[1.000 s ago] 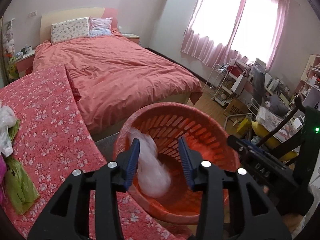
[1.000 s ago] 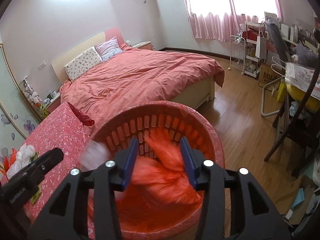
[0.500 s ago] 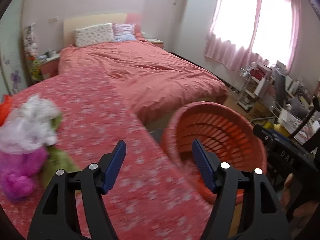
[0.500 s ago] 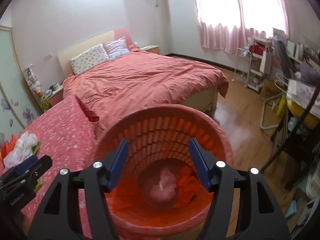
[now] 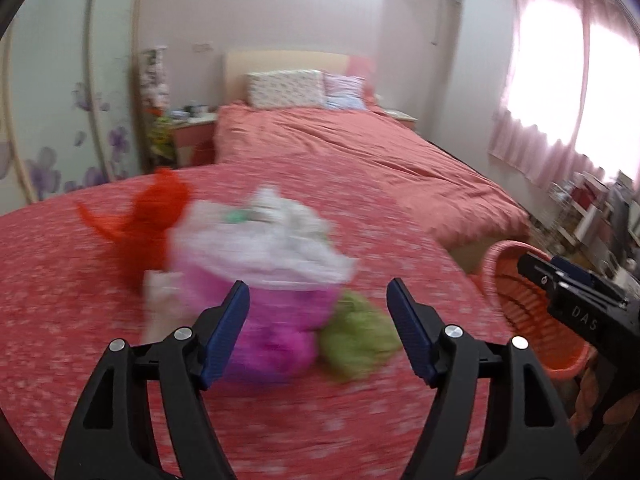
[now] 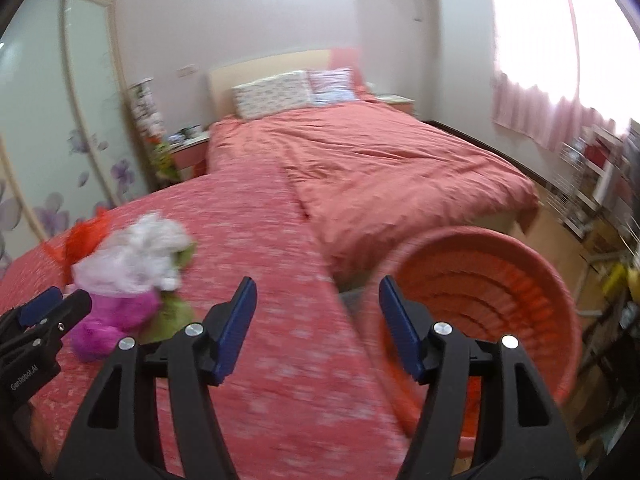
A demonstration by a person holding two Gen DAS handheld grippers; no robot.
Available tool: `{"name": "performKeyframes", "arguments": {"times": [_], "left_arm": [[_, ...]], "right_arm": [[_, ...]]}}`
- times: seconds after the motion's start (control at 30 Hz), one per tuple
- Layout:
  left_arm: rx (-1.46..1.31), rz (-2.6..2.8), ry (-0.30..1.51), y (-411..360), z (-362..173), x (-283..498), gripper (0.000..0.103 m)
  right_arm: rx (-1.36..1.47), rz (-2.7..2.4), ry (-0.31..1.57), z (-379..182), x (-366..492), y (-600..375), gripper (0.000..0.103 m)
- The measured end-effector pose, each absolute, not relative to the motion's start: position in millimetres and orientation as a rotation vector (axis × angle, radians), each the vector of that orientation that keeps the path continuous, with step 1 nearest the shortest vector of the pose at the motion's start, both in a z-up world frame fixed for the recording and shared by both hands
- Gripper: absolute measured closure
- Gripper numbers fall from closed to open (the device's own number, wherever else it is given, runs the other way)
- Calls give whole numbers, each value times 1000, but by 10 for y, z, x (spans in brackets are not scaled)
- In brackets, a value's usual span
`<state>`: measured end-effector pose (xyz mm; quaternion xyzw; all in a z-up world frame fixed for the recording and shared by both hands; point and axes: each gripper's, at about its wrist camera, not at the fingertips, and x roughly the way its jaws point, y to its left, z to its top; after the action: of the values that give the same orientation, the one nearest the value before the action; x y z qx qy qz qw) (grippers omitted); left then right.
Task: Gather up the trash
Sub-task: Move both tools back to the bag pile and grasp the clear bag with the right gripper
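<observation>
A blurred pile of crumpled bags lies on the red floral tablecloth [image 5: 360, 420]: a white bag [image 5: 276, 240] on top, a magenta bag [image 5: 276, 340] below it, a green bag [image 5: 358, 338] at its right and an orange-red bag [image 5: 152, 220] behind it. My left gripper [image 5: 318, 334] is open and empty just in front of the pile. The red slotted basket [image 6: 500, 292] stands past the table's right edge. My right gripper [image 6: 318, 330] is open and empty over the table edge, left of the basket. The pile also shows in the right wrist view [image 6: 132, 264].
A bed with a red quilt [image 6: 380, 168] lies behind the table. A nightstand [image 5: 192, 136] and a sliding wardrobe door [image 6: 48, 128] are at the left. Shelves and clutter [image 6: 592, 176] stand at the right under the pink curtains.
Both grippers dropped bags into the basket and opened wide. Both have swung left, away from the basket, and the left one now faces the pile of bags.
</observation>
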<state>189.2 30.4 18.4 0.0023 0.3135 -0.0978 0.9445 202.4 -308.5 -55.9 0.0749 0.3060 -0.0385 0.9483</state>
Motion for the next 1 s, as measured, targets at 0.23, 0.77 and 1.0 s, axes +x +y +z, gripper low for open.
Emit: {"name": "performKeyframes", "arguments": {"times": [0.23,0.77,1.0], "left_arm": [[-50,-27,638,1125,110,2020,27],[-206,104,708,2053,-263,2148,27],[-225,80,703,2072,-268,2220,27]], "right_arm": [[127,104,654,-495,2527,-2195,46],[107,230,814,-831,3609,-1134,60],[25,231,842,-952,3600,-1095,80]]}}
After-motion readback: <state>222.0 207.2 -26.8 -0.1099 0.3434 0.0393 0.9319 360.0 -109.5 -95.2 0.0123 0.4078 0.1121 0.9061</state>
